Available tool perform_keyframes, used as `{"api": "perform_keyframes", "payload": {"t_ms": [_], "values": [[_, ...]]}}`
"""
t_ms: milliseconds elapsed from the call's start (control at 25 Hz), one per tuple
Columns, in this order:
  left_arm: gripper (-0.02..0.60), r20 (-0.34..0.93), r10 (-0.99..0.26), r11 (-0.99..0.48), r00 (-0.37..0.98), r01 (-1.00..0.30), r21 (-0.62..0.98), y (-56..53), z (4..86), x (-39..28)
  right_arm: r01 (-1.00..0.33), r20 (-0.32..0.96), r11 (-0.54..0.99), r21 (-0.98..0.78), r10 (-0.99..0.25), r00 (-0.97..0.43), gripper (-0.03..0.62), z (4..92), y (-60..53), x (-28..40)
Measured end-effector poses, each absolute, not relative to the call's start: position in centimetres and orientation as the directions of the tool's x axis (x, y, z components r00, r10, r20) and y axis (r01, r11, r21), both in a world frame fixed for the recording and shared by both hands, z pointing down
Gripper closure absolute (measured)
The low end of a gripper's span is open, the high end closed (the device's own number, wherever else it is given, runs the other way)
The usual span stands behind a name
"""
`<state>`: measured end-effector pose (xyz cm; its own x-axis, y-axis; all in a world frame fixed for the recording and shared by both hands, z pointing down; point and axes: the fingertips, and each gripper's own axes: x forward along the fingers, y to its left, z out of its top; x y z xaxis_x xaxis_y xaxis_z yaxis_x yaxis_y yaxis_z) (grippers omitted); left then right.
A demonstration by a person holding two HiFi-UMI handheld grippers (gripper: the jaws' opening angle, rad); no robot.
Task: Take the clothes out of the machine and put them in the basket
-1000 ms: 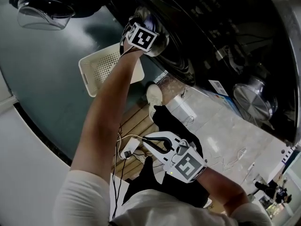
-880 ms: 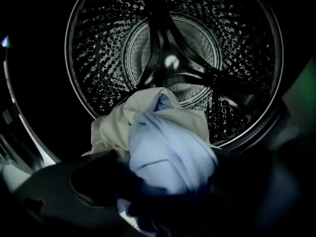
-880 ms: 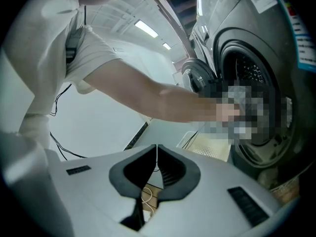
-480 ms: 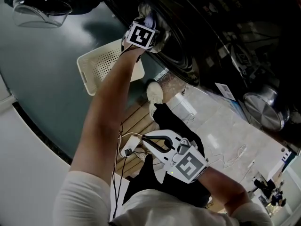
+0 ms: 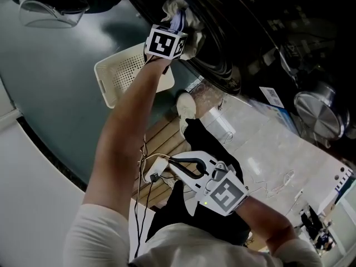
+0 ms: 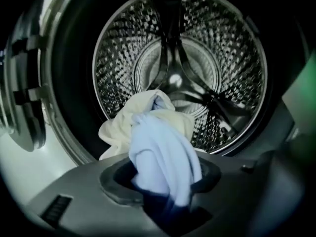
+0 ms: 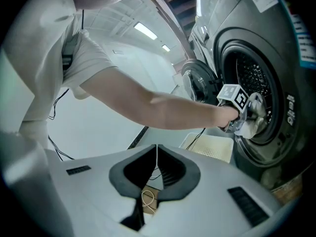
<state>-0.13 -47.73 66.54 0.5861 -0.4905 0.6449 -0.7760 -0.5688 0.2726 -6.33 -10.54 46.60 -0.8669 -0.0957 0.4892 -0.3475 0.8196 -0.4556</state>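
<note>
My left gripper (image 5: 179, 22) reaches into the mouth of the washing machine, and its jaws are closing. A pale blue cloth (image 6: 160, 154) bunched with a cream cloth (image 6: 118, 127) is pinched between them, in front of the steel drum (image 6: 224, 58). The same bundle (image 7: 254, 120) shows at the left gripper in the right gripper view. The cream perforated basket (image 5: 125, 77) lies on the floor below the left arm, also visible as the basket (image 7: 210, 147). My right gripper (image 5: 173, 163) hangs low near my body, shut and empty; its jaws (image 7: 155, 149) meet at the tips.
The machine's round glass door (image 5: 50, 4) stands swung open at the upper left. A shoe (image 5: 186, 107) and wooden slats (image 5: 161, 141) lie under the machine's front. Cables (image 5: 146, 174) trail by my right gripper. A second machine's door (image 5: 314, 113) is at the right.
The left gripper has closed on the bundle and drawn it slightly out of the drum mouth, rolling a little. The right gripper has stayed put.
</note>
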Motion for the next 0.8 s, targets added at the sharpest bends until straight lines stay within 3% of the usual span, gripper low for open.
{"api": "perform_keyframes", "payload": {"t_ms": [800], "values": [[0.368, 0.386, -0.617, -0.626, 0.686, -0.725, 0.287, -37.5, 48.3, -8.4, -0.312, 0.463, 0.861, -0.402, -0.103, -0.88, 0.582, 44.1, -5.4, -10.3]]}}
